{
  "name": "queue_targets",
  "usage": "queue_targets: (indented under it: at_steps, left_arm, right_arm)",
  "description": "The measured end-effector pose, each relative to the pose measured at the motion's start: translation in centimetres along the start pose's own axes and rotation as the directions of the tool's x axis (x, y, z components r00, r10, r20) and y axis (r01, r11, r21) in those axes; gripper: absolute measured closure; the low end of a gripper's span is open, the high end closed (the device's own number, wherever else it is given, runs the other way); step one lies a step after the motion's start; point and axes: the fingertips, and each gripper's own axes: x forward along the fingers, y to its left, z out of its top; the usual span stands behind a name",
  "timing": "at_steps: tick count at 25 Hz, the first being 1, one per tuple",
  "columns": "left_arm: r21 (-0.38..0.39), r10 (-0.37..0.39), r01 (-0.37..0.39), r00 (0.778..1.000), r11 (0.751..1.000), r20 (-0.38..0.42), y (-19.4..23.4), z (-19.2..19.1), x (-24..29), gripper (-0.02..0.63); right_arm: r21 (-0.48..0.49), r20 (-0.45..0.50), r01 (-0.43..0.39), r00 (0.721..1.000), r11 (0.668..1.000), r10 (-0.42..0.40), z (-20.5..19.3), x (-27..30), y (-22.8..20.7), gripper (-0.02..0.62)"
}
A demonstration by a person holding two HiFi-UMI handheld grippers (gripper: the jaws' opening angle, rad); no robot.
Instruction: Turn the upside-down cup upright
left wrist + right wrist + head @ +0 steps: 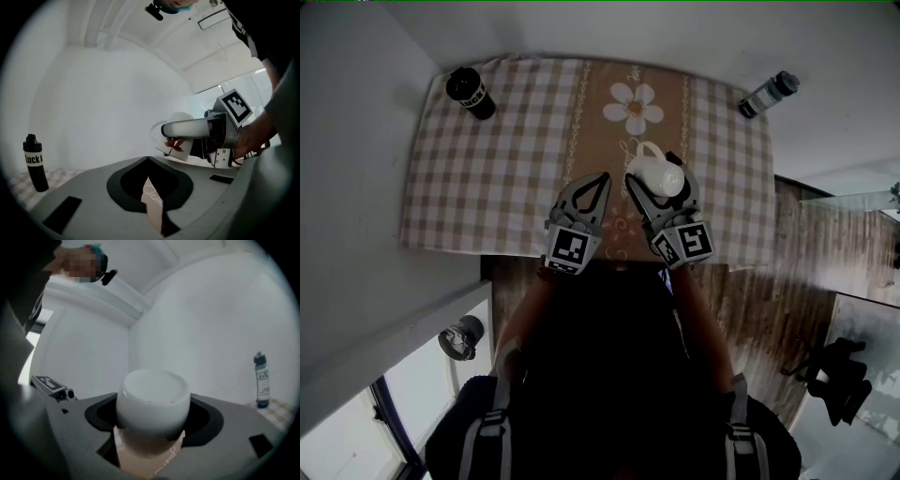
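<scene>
White china with a red leaf print, the cup (664, 171) sits between the two jaws of the right claw (660, 183), which stand wide and press on its sides, just past the middle of the tabletop's (487, 187) near edge. In the head view the cup leans, its handle pointing toward 11 o'clock; in the right gripper view its flat closed end faces up toward the camera. Whether it is clear of the cloth I cannot tell. The left claw (602, 178) is just beside it at 9 o'clock, its jaws pressed together at the tips with nothing between them. A brown-and-white checked cloth (722, 187) with a flowered strip down the middle covers the tabletop. A black bottle (471, 94) stands upright at the far corner at 10 o'clock, a grey bottle (769, 94) at the far corner at 2 o'clock, both well apart from the cup.
</scene>
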Motion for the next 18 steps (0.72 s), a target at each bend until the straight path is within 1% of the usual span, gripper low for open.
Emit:
queue_targets:
  at_steps: [2, 4, 6, 9, 14, 18]
  left_arm:
    - [-0.01, 0.003, -0.003, 1.0, 1.0, 0.005, -0.1, -0.1, 0.0, 0.615]
    - [-0.019, -0.002, 0.002, 1.0, 1.0, 0.019, -0.4, 0.0, -0.1, 0.614]
    - [-0.011, -0.024, 0.025, 0.999, 1.0, 0.036, -1.0, 0.3, -0.2, 0.614]
    - [0.006, -0.044, 0.044, 0.999, 0.999, 0.017, -1.5, -0.1, -0.5, 0.614]
    - [-0.025, -0.028, 0.028, 1.0, 0.999, 0.007, -1.6, -0.8, -1.0, 0.614]
    - [-0.047, -0.011, 0.011, 1.0, 0.999, 0.001, -1.2, -1.1, -1.4, 0.615]
  right_arm:
    - [-0.064, -0.029, 0.021, 0.999, 0.998, -0.023, -0.4, 0.1, 0.0, 0.204]
    - [-0.09, -0.053, 0.035, 0.998, 0.995, -0.04, -0.9, 0.1, 0.0, 0.204]
    - [-0.094, -0.07, 0.047, 0.996, 0.994, -0.053, -1.3, 0.0, -0.2, 0.204]
    - [-0.076, -0.077, 0.052, 0.995, 0.996, -0.058, -2.0, 0.0, -0.3, 0.204]
    - [-0.077, -0.1, 0.064, 0.992, 0.995, -0.072, -3.3, 0.2, -1.1, 0.204]
    - [-0.111, -0.143, 0.062, 0.987, 0.992, -0.077, -5.1, 0.9, -1.6, 0.203]
